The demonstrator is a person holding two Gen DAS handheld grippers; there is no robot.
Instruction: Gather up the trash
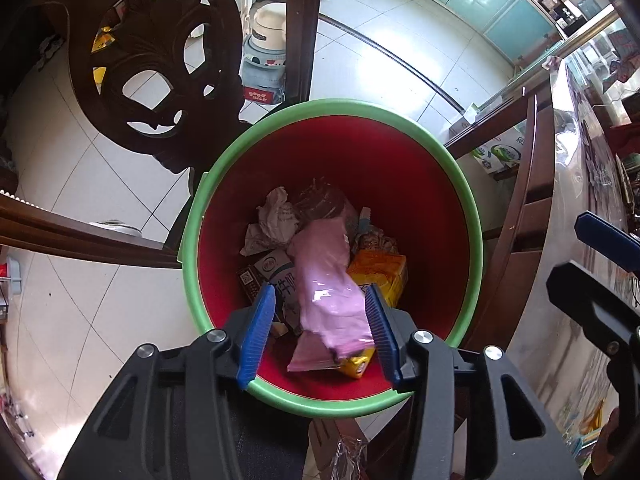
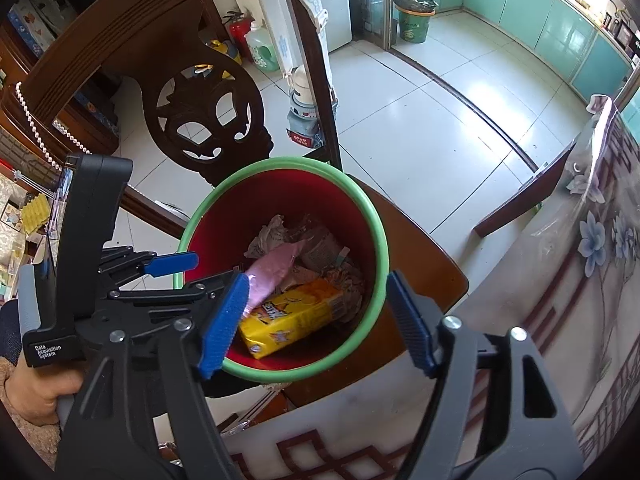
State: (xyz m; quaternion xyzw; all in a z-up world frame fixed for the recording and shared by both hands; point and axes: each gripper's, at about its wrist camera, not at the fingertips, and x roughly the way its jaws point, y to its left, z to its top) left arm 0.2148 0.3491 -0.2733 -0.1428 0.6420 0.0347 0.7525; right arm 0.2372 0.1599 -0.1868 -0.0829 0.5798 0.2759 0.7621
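While both tongs hang over it, the green-rimmed bin (image 1: 192, 216) on the wooden chair seat (image 2: 436, 276) is the landmark. Inside it lie a yellow box (image 2: 288, 316), a milk carton (image 1: 272, 272) and crumpled paper (image 1: 276, 216), with the pink wrapper (image 1: 328, 292) lying across the top. The left gripper (image 1: 320, 332) stands parted, its pads clear of the wrapper between them; the right gripper (image 2: 320, 320) gapes wide above the bin, holding nothing. To finish well, I would lift both straight up, clear of the rim.
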